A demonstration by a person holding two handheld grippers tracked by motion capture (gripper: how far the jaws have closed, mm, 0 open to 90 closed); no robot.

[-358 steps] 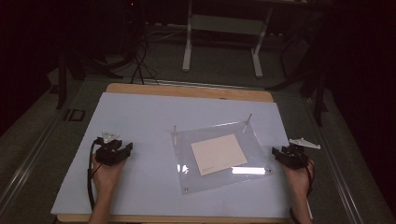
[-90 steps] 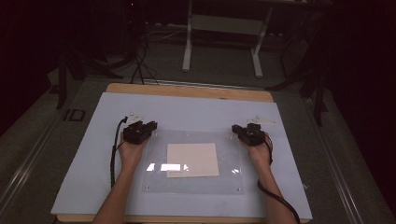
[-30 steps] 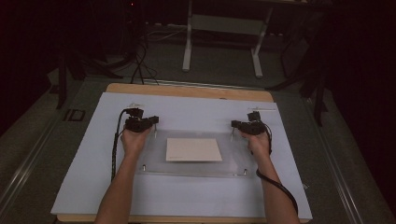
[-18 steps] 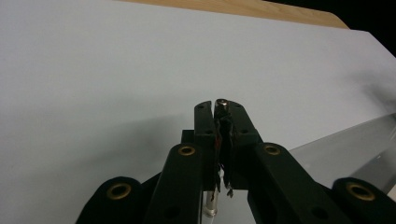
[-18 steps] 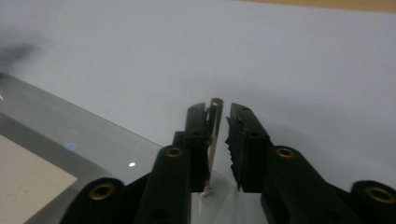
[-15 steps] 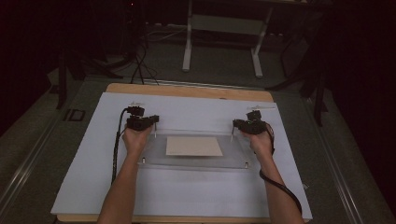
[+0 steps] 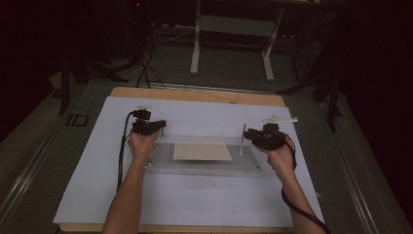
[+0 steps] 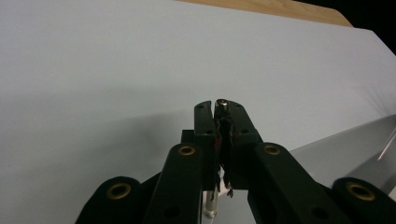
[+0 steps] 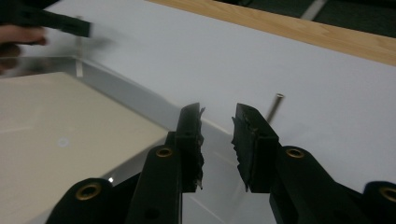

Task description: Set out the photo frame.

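1. Your left gripper (image 7: 155, 126) has its jaws closed tight on a thin upright metal post (image 8: 221, 105) at the far left corner of the clear rectangular acrylic plate (image 7: 204, 165); that grip likely lets you lift or steady that corner.
2. Your right gripper (image 9: 217, 140) stands with its jaws parted and nothing between them, just beside the far right post (image 7: 242, 139), which shows tilted beyond the jaws.
3. The plate rests on the pale blue table sheet (image 7: 204, 204), between your hands.
4. A beige square card (image 7: 202, 151) lies at the plate's middle, seemingly sandwiched there so it stays flat.
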